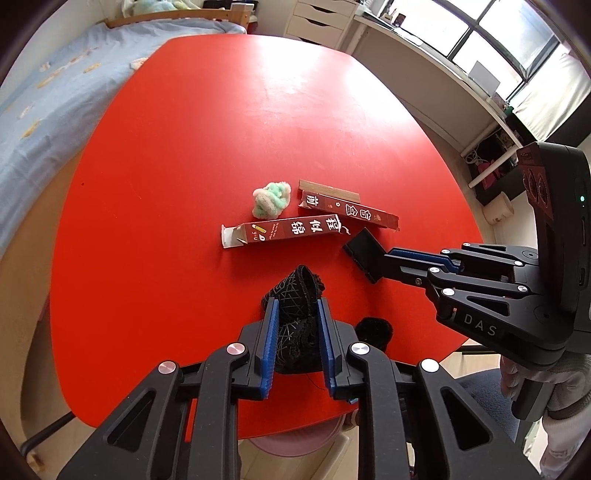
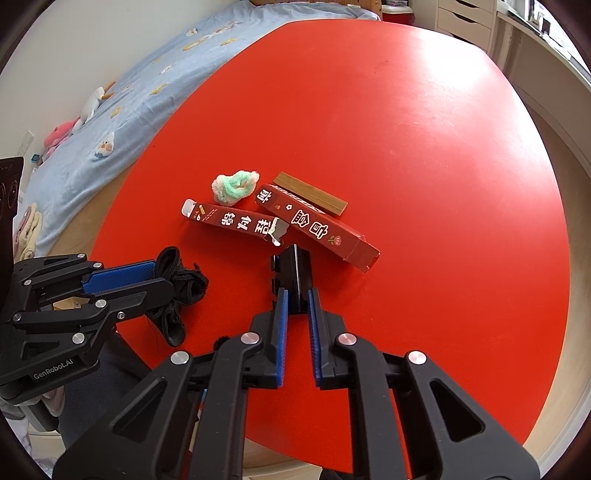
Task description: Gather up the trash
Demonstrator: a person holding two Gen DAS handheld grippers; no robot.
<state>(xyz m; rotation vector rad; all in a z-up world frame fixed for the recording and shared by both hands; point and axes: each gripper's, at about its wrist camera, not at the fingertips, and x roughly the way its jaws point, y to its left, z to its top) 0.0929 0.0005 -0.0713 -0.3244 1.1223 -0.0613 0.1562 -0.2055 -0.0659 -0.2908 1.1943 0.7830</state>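
Note:
On the red table (image 1: 184,147) my left gripper (image 1: 298,306) is shut on a crumpled black patterned cloth (image 1: 295,288), which fills the gap between its blue pads. Seen from the right wrist, that left gripper (image 2: 159,275) comes in from the left with the cloth (image 2: 177,280) at its tips. My right gripper (image 2: 297,295) is shut on a flat black rectangular piece (image 2: 295,269); the left wrist view shows the right gripper (image 1: 384,262) and this piece (image 1: 364,247) too. Beyond lie two torn red cartons (image 1: 291,227) (image 1: 354,210), a green-white fluffy ball (image 1: 267,199) and a brown cardboard strip (image 1: 328,188).
A black fuzzy lump (image 1: 373,330) lies right of my left fingers near the table's front edge. A bed with a blue sheet (image 1: 55,92) runs along the table's left side. White drawers (image 1: 321,18) and a white desk under a window stand behind. A gloved hand (image 1: 554,373) holds the right gripper.

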